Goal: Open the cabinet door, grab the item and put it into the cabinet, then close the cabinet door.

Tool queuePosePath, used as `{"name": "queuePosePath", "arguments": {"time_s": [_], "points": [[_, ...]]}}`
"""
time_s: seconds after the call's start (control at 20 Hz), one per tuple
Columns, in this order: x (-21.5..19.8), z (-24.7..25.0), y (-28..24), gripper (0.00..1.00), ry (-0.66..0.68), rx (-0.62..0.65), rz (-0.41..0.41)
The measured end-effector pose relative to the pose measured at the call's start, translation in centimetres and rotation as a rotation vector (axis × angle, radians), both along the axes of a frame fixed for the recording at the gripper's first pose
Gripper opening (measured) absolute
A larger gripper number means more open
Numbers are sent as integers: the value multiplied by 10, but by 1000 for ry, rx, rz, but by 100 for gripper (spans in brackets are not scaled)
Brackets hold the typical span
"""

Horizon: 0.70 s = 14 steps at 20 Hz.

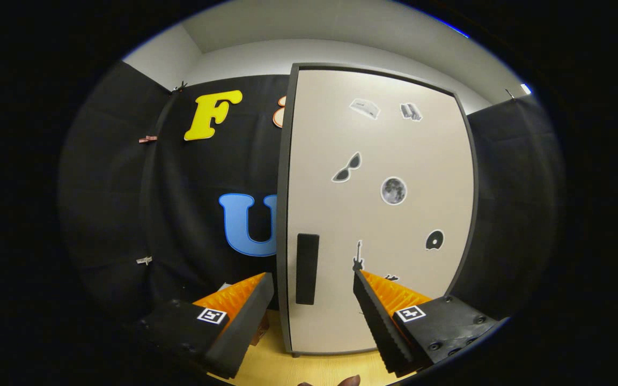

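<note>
Gripper view: cabinet stands shut on the desk, its door bearing picture stickers with no legible writing. Tool wide open, empty, fingers flanking the dark handle at 12 o'clock, apparently short of contact.

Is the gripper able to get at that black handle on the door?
Probably yes. The gripper is open, and the tall black rectangular handle on the closed beige cabinet door stands just ahead, between its fingers, with nothing blocking the way.
</note>
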<state>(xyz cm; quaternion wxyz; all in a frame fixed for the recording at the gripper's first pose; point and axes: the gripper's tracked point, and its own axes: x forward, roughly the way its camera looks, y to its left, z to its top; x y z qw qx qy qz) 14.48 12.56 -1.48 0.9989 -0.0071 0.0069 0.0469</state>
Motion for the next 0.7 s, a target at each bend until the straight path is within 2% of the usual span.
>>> {"name": "queuePosePath", "arguments": {"time_s": [0.25, 0.3, 0.45, 0.5, 0.55, 0.65, 0.7], "points": [[51, -22, 11, 96, 55, 79, -9], [62, -25, 13, 85, 62, 100, -11], [85, -35, 13, 73, 92, 145, -36], [89, -37, 11, 60, 94, 149, -48], [95, -39, 12, 56, 101, 150, -51], [95, -43, 7, 56, 100, 135, -87], [109, -46, 7, 54, 83, 115, -104]]}}
